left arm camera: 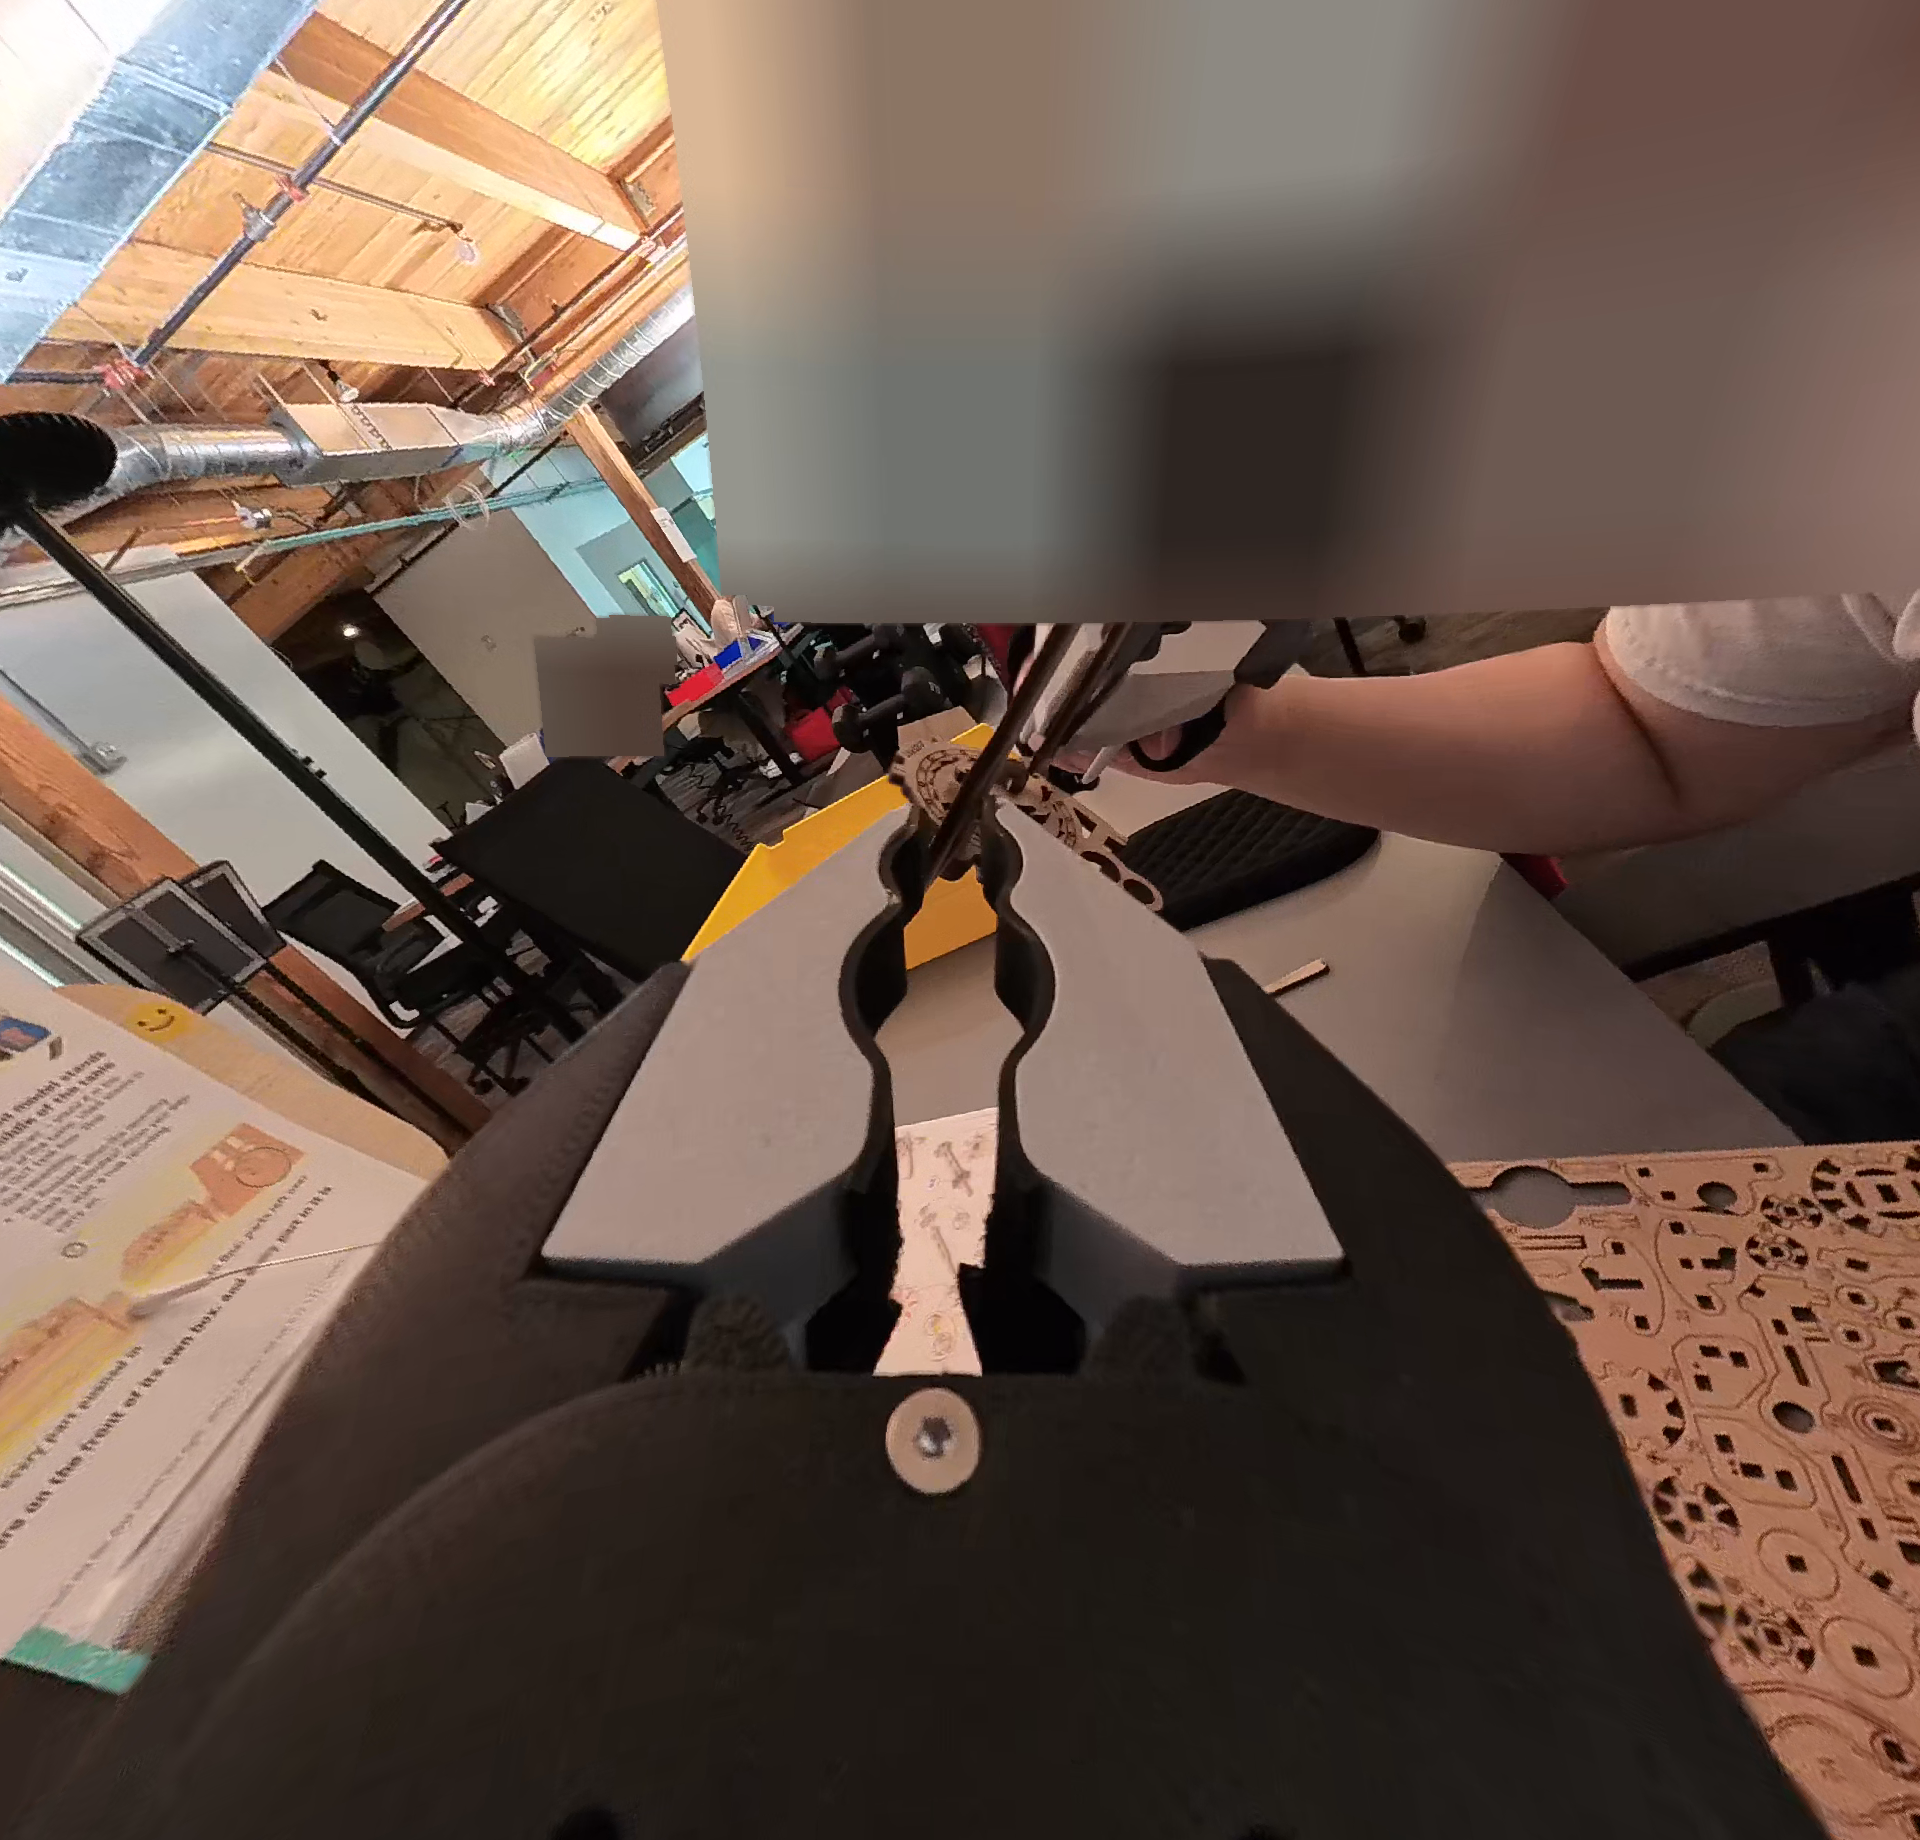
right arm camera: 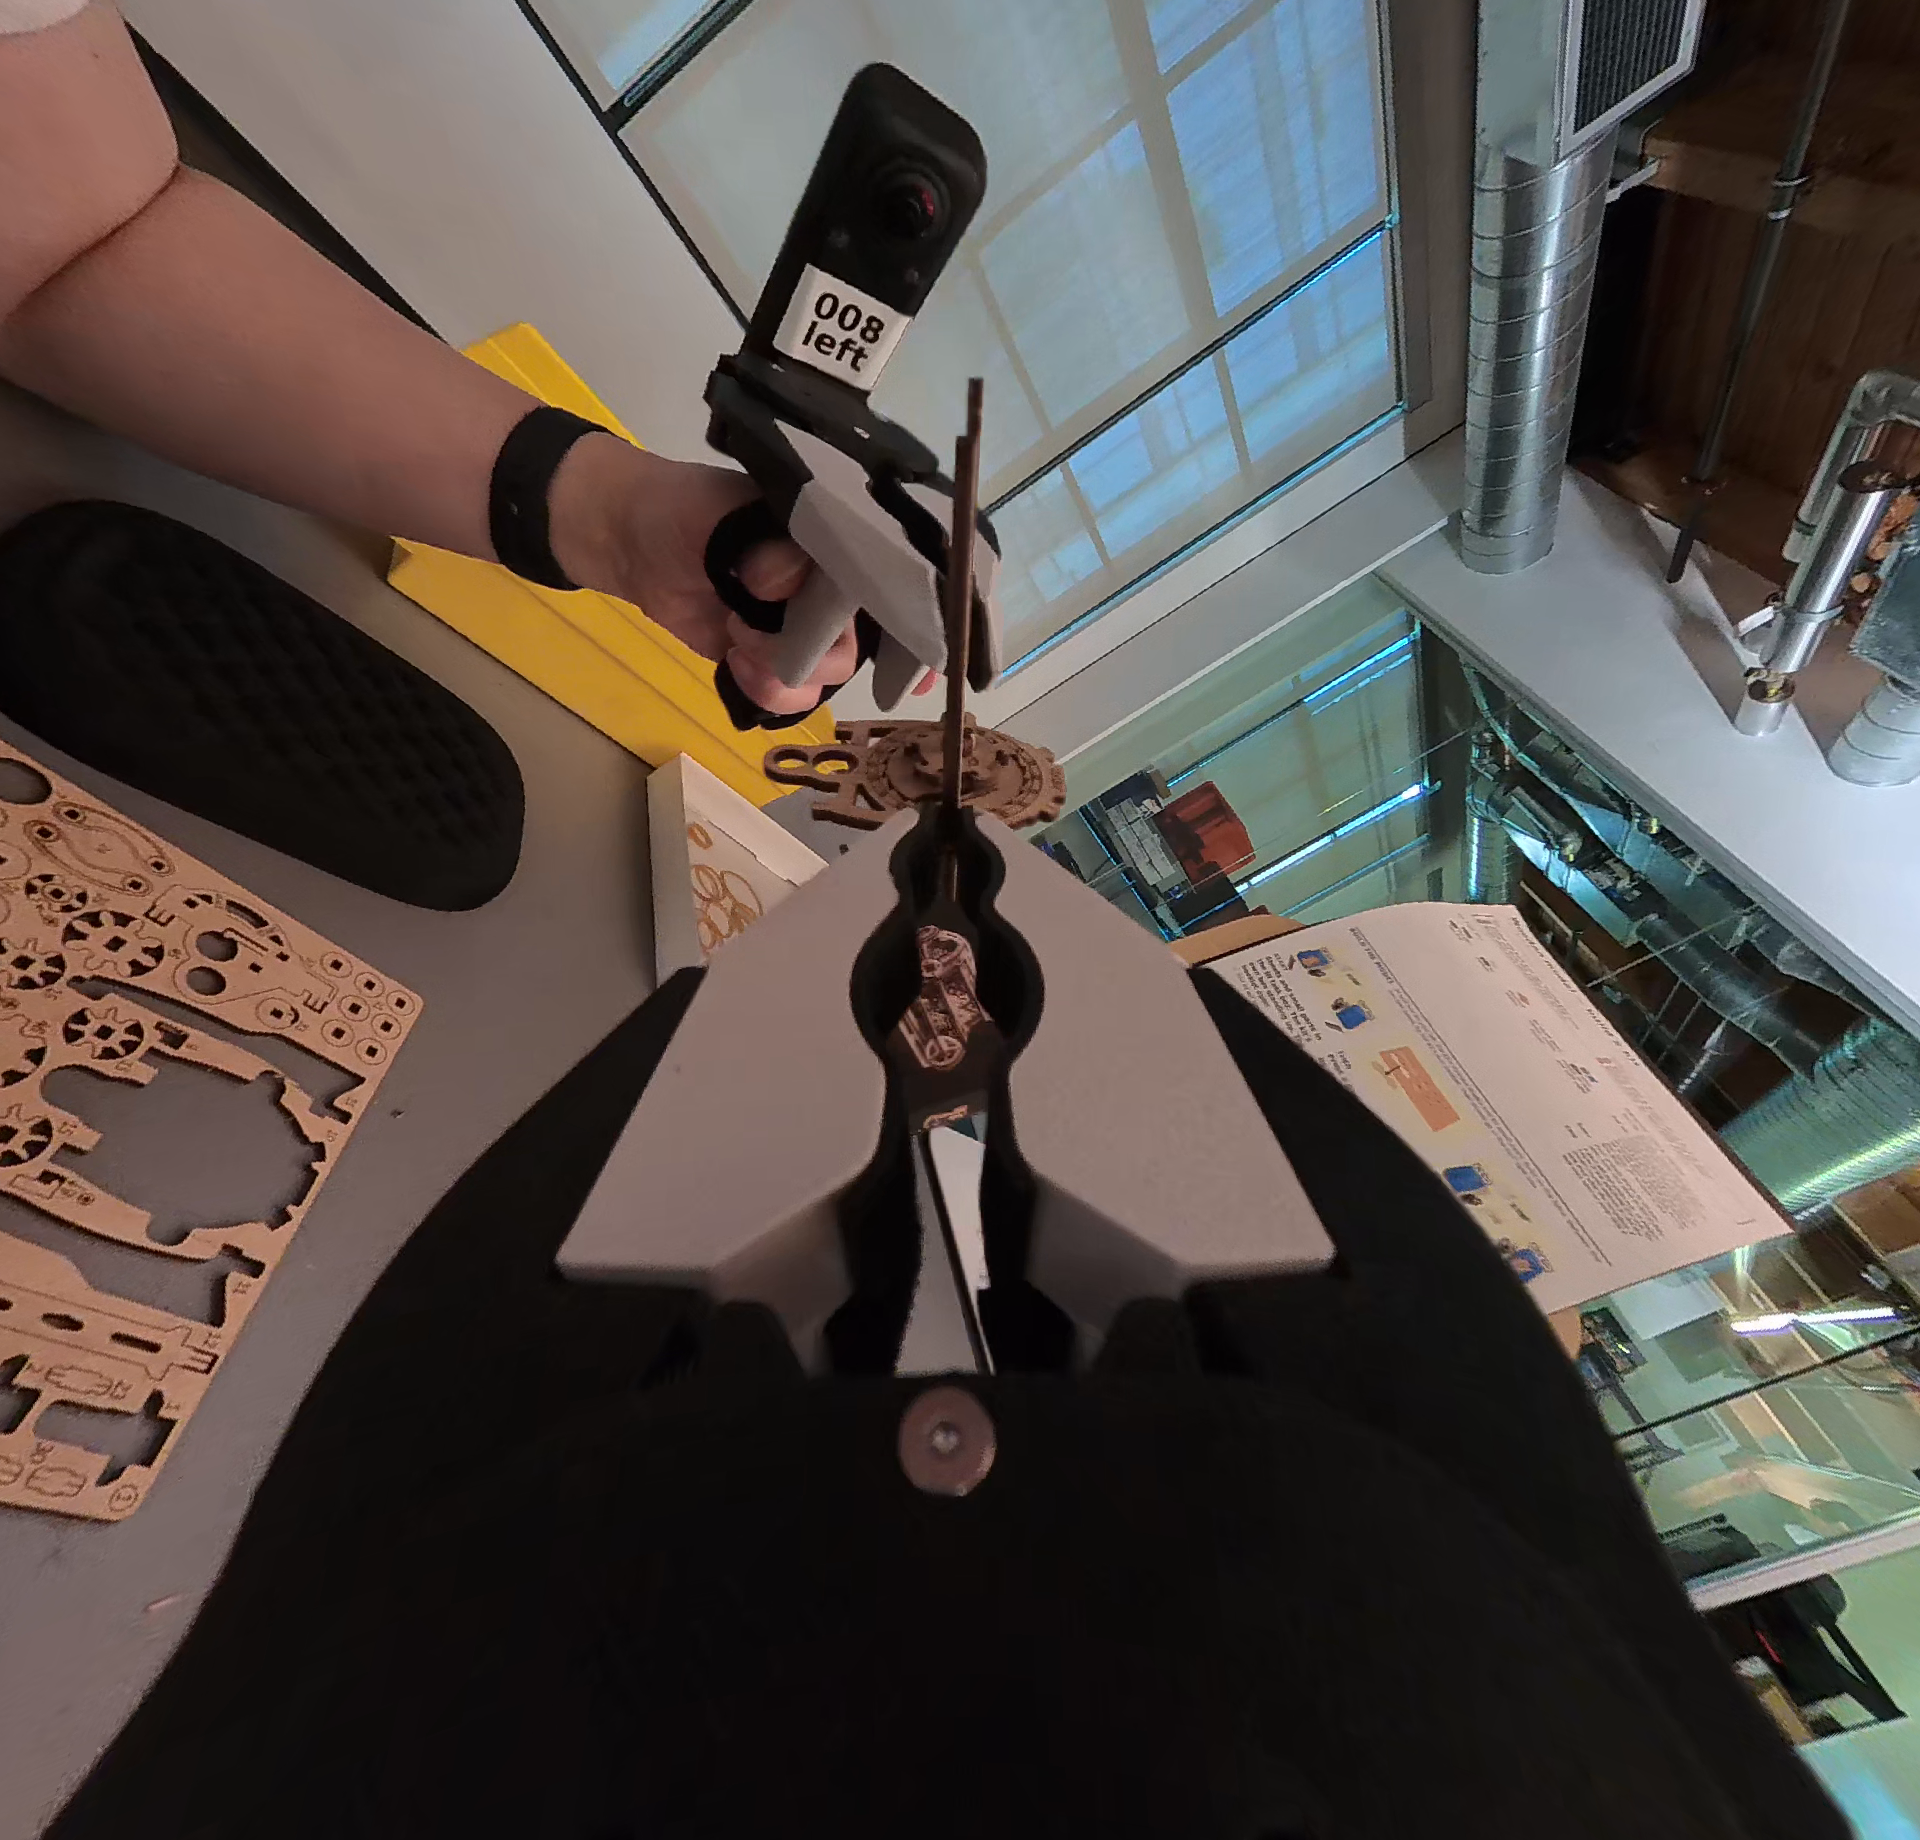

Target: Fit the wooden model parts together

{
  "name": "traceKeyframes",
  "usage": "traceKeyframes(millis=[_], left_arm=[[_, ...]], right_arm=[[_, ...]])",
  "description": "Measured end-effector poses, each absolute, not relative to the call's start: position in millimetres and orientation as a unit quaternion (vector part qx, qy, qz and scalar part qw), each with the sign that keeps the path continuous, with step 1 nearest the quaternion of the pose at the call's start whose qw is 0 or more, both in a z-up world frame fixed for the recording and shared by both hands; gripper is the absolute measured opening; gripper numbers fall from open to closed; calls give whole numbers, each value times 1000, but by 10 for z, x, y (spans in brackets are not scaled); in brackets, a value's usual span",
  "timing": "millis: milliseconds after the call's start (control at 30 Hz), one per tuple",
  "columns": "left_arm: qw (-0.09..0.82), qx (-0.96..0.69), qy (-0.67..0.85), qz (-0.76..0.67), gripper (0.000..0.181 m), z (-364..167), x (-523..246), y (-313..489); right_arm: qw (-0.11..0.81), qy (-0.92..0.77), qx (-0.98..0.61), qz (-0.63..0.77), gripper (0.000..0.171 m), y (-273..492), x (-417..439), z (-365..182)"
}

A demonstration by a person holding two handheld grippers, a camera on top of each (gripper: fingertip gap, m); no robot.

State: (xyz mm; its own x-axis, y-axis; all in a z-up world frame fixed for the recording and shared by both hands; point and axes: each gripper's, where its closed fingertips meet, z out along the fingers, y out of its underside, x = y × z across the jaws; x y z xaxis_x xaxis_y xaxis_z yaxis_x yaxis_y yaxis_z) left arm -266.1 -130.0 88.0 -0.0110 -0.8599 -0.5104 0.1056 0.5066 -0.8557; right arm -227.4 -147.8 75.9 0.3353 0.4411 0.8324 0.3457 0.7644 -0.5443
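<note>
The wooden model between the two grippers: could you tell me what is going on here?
A person holds both grippers. The left gripper and the right gripper are each shut on one wooden model, a geared disc with thin strips, held above the table. A punched-out parts sheet lies on the table.

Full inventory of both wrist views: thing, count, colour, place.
Round wooden gear assembly: one, dark brown, held up between both grippers.
Thin flat wooden piece: one, dark, seen edge-on, rising from the assembly.
Laser-cut plywood sheet: one, tan, flat on the table.
Yellow plastic bin: one, far side of the table.
Black mesh pad: one, beside the bin.
Printed instruction sheet: one, white, propped at the table's edge.
Grey table: one.
Left gripper: grey fingers, shut on the assembly.
Right gripper: grey fingers, shut on it too.
</note>
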Motion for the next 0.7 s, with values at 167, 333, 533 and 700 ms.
traceKeyframes(millis=[167,333,533,700], left_arm=[[620,-329,585,-406,8,883,-2635,-1278],[627,-318,587,-401,12,876,-2632,-1303],[636,-305,596,-384,15,882,-2657,-1321],[645,-298,609,-352,15,832,-2592,-1366]], right_arm=[[745,-569,-345,38,0,-1450,-2239,767],[752,-566,-337,35,0,-1444,-2180,780],[760,-569,-312,43,0,-1535,-2149,813],[762,-562,-305,103,0,-1595,-2151,819]])
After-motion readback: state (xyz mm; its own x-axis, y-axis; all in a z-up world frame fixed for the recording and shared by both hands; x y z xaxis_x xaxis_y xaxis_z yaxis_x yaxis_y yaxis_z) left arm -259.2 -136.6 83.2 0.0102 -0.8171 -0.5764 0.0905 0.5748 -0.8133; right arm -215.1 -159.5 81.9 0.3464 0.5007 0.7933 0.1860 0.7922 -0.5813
